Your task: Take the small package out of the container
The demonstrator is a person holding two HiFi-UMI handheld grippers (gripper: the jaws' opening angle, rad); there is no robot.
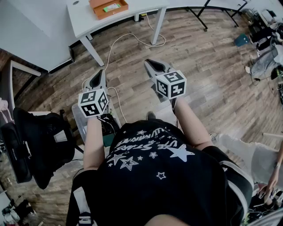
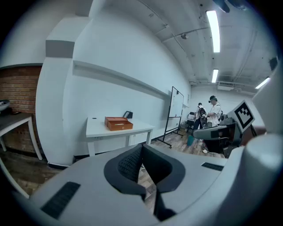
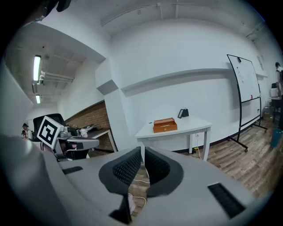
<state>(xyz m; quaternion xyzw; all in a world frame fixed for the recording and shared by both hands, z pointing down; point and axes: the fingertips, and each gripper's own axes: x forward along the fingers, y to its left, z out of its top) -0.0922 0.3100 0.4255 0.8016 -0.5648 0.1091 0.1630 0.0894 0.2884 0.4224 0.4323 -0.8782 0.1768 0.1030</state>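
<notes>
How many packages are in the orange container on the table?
1. A small green package lies inside the open orange container on the white table ahead. From this far off, others could be hidden.

Figure: the person from above, with the hand-held rig. A black short-sleeved T-shirt (image 1: 154,167) is printed across the chest with white stars, some solid and some outlined. Above them runs a curved line of white lettering, too distorted to read. The dark lower garment (image 1: 70,212) has white side bands at both hips. The left gripper (image 1: 101,74) and right gripper (image 1: 149,63) have pale grey moulded shells that taper forward, with black linings at the jaws. Each carries a white cube, the left cube (image 1: 93,103) and the right cube (image 1: 171,84), with black square markers on its faces. In the gripper views, the black pads (image 2: 127,164) show a fine dotted grid texture. Dark rectangular slots (image 3: 225,199) sit recessed in the grey shell.
</notes>
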